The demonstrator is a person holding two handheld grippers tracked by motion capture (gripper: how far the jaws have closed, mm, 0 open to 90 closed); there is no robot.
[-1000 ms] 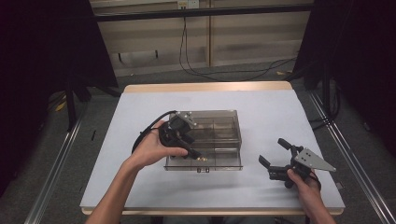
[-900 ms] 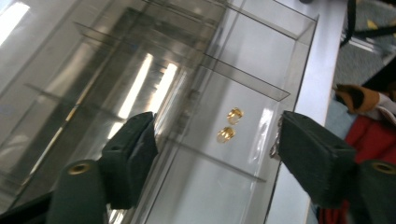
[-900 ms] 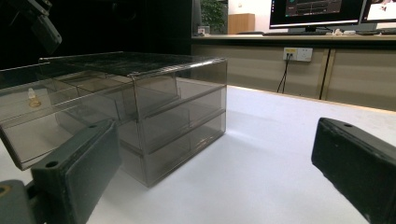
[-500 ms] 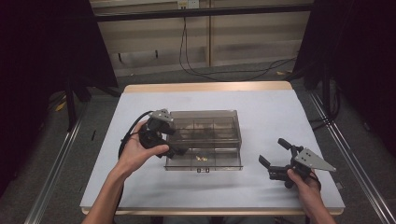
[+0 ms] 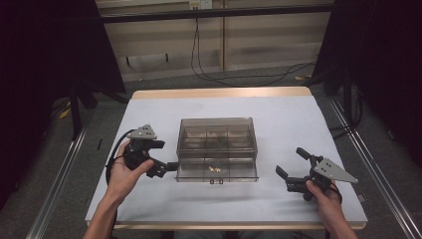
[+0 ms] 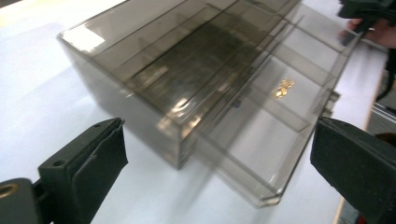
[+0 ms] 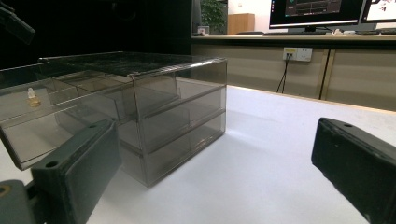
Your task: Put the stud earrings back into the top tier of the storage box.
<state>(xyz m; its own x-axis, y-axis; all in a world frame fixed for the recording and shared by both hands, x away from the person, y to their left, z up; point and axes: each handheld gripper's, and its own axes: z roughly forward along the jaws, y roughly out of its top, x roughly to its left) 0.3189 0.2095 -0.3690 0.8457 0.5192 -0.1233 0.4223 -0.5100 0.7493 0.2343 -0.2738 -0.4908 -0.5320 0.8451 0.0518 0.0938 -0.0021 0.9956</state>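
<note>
A smoky transparent drawer box (image 5: 217,137) is seen at the middle of the white desk (image 5: 278,117), closer to the near edge than the far edge. Its top drawer (image 5: 217,169) is pulled out toward the near edge, and a small gold item (image 5: 215,169) is seen lying in it, in the middle part near the drawer front. 2 lower drawers are seen shut in the right gripper view.

The left gripper (image 5: 166,167) is held by the left hand (image 5: 124,172) just beside the box's left side, toward the near-left corner of the desk. Its jaws have just been opening and are now spread wide; nothing is pressed between them, and in the left gripper view the box corner and open drawer are seen beyond the gap.

The right gripper (image 5: 291,162) is held by the right hand (image 5: 323,196) near the near-right corner, apart from the box. Its jaws are spread wide with nothing between them.
</note>
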